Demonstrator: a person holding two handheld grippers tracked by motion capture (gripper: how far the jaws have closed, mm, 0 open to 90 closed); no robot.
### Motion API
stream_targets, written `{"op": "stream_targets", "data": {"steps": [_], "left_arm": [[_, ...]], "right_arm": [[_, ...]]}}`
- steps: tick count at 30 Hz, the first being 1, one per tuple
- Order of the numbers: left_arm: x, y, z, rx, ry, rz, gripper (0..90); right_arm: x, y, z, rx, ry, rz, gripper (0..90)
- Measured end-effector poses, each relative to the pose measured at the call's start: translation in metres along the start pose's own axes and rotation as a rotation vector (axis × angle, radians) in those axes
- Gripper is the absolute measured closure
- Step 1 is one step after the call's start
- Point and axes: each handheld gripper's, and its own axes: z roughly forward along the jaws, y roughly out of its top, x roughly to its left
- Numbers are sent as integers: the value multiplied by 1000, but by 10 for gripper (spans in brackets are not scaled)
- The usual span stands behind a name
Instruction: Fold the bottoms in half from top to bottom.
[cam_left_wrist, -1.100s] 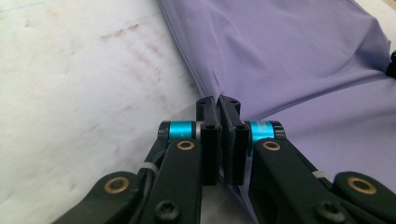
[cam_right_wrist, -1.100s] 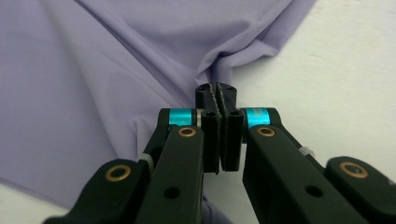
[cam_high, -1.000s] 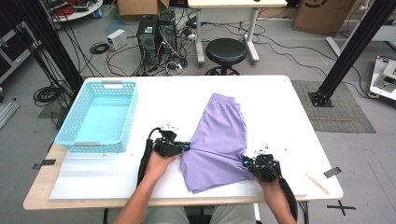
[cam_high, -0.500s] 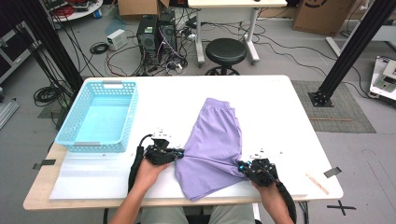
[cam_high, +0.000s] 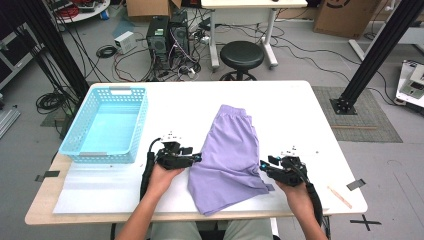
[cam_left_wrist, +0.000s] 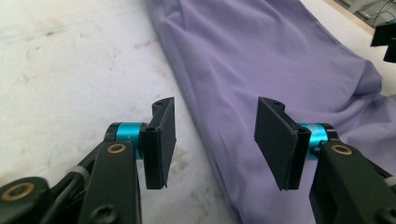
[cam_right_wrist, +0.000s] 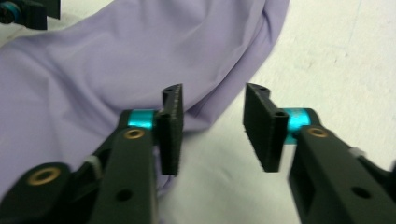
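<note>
No legible writing or brand appeared. The lilac soft-fabric shorts (cam_high: 231, 152) lay flat and slightly creased on the white table (cam_high: 300, 107), right of the light-blue plastic basket (cam_high: 105, 125). The left hand-held gripper (cam_left_wrist: 215, 140) and right hand-held gripper (cam_right_wrist: 212, 128) flanked the shorts, jaws just opened, spread, gripping nothing.

High view overhead facing forward, gripper views close, sharing purple shorts (cam_high: 231, 150)

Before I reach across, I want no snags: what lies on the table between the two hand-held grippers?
In the high view, only the purple shorts lie between the left hand-held gripper and the right hand-held gripper, both open.
</note>
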Motion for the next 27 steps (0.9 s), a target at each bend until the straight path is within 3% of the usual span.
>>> {"op": "stream_targets", "data": {"steps": [3,7,12,14,16,18,20,23,27], "left_arm": [[-1,5,10,21,14,2,478],[-6,15,24,26,21,38,477],[-3,20,43,73,55,37,475],[-3,24,46,86,63,46,516],[-5,26,49,103,77,77,597],[-9,26,51,116,105,117,772],[-8,27,52,119,93,109,867],[-7,30,54,113,120,105,874],[-4,35,61,96,152,94,874]], "right_arm": [[-7,8,11,-15,-12,9,512],[-15,19,30,6,-29,14,505],[-21,28,53,55,-32,16,505],[-24,31,60,69,-46,19,512],[-27,35,67,89,-45,18,592],[-30,36,73,84,-33,-7,719],[-33,39,74,93,2,12,880],[-31,46,78,109,-33,-31,897],[-30,52,85,87,-90,-65,898]]}}
